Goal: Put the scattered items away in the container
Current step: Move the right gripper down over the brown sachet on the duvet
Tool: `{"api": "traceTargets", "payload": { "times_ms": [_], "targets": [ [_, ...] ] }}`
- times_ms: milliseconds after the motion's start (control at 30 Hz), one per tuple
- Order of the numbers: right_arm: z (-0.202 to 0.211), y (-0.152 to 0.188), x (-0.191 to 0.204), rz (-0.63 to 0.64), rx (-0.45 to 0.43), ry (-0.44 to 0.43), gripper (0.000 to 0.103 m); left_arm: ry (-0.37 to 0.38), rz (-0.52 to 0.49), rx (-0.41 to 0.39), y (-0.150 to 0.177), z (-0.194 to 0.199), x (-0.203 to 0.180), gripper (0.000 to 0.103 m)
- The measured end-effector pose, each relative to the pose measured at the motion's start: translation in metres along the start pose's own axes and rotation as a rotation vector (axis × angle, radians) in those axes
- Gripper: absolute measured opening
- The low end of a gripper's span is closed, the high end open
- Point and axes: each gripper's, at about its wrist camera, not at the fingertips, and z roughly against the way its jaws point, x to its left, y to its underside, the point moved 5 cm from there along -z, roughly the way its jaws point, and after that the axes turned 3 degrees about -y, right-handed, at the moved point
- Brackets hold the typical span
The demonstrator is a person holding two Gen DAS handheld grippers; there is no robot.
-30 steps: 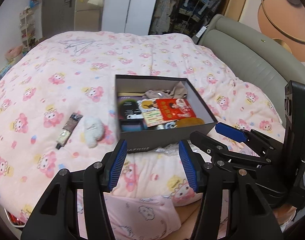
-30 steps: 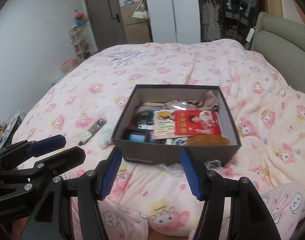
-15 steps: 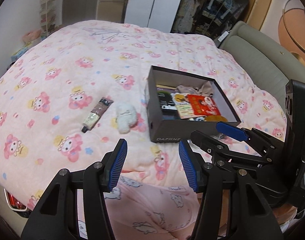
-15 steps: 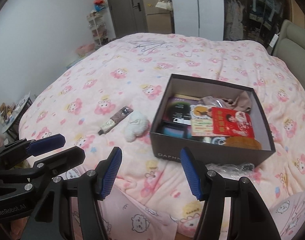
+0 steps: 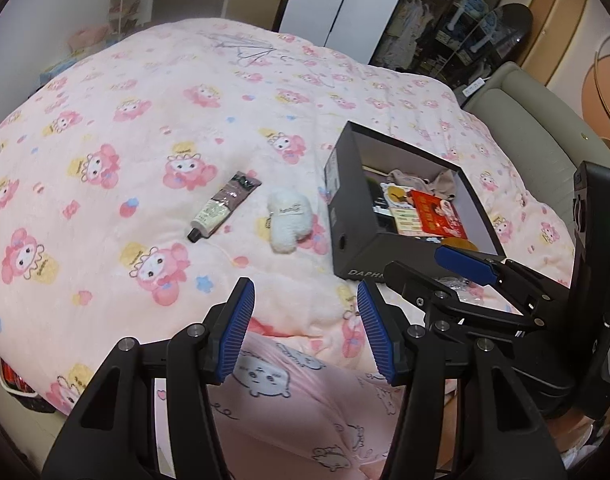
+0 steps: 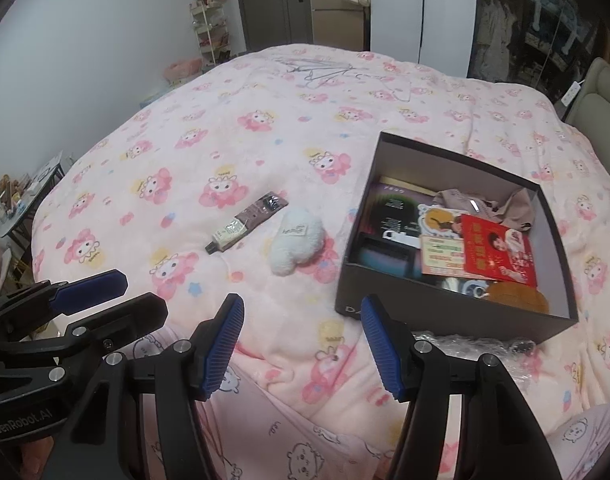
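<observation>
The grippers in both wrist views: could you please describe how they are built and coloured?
Both the left gripper and the right gripper are matte black plastic linkages joined by silver screws and pins. Their fingers carry ribbed blue pads. The left body bears white "GenRobot.AI" lettering; the right body shows a small green light. No cables or sleeves are visible.

Ahead of the fingers lie one tube [image 6: 247, 221], one white plush toy [image 6: 296, 241] and one dark box [image 6: 457, 312]; one plastic wrapper [image 6: 481, 344] lies nearer them.
</observation>
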Motion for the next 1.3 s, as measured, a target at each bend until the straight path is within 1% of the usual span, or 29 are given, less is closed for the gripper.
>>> {"api": "traceTargets", "payload": {
  "times_ms": [133, 233, 367, 467, 567, 600, 700, 800, 833, 900, 967, 1033, 1133, 1167, 1200, 1233, 1300],
  "targets": [
    [-0.017, 0.000, 0.004, 0.002, 0.042, -0.024, 0.058, 0.019, 0.051, 0.028, 0.003, -0.015, 0.014, 0.055],
    [-0.034, 0.000, 0.006, -0.004, 0.081, -0.066, 0.058, 0.019, 0.107, 0.050, 0.003, -0.027, 0.028, 0.055],
    [-0.051, -0.004, 0.012, 0.002, 0.106, -0.089, 0.058, 0.029, 0.172, 0.074, -0.001, -0.042, 0.050, 0.055],
    [-0.068, -0.013, 0.017, 0.019, 0.122, -0.090, 0.058, 0.018, 0.207, 0.086, -0.008, -0.053, 0.070, 0.055],
    [-0.089, -0.028, 0.023, 0.036, 0.135, -0.094, 0.058, 0.001, 0.236, 0.106, -0.018, -0.066, 0.093, 0.055],
    [-0.097, -0.035, 0.024, 0.040, 0.139, -0.091, 0.058, -0.004, 0.242, 0.114, -0.021, -0.071, 0.100, 0.053],
    [-0.122, -0.050, 0.030, 0.054, 0.151, -0.092, 0.058, 0.000, 0.251, 0.151, -0.031, -0.092, 0.121, 0.053],
    [-0.151, -0.062, 0.035, 0.076, 0.172, -0.080, 0.058, 0.011, 0.254, 0.189, -0.039, -0.116, 0.137, 0.048],
    [-0.161, -0.067, 0.036, 0.084, 0.178, -0.072, 0.058, 0.023, 0.254, 0.202, -0.041, -0.124, 0.139, 0.047],
    [-0.178, -0.075, 0.036, 0.095, 0.181, -0.054, 0.058, 0.071, 0.259, 0.237, -0.044, -0.143, 0.142, 0.046],
    [-0.196, -0.084, 0.032, 0.094, 0.193, -0.023, 0.058, 0.090, 0.246, 0.265, -0.046, -0.158, 0.140, 0.046],
    [-0.213, -0.089, 0.027, 0.072, 0.217, 0.005, 0.058, 0.069, 0.225, 0.304, -0.045, -0.176, 0.140, 0.046],
    [-0.230, -0.092, 0.027, 0.074, 0.236, -0.002, 0.058, 0.039, 0.186, 0.344, -0.044, -0.198, 0.138, 0.046],
    [-0.233, -0.092, 0.027, 0.080, 0.236, 0.003, 0.058, 0.029, 0.172, 0.347, -0.044, -0.203, 0.137, 0.046],
    [-0.236, -0.092, 0.027, 0.087, 0.237, 0.008, 0.058, 0.026, 0.160, 0.344, -0.044, -0.206, 0.136, 0.037],
    [-0.238, -0.092, 0.027, 0.091, 0.238, 0.011, 0.058, 0.030, 0.155, 0.341, -0.045, -0.207, 0.136, 0.034],
    [-0.240, -0.092, 0.025, 0.090, 0.239, 0.009, 0.058, 0.044, 0.161, 0.311, -0.046, -0.202, 0.136, 0.032]
  ]
}}
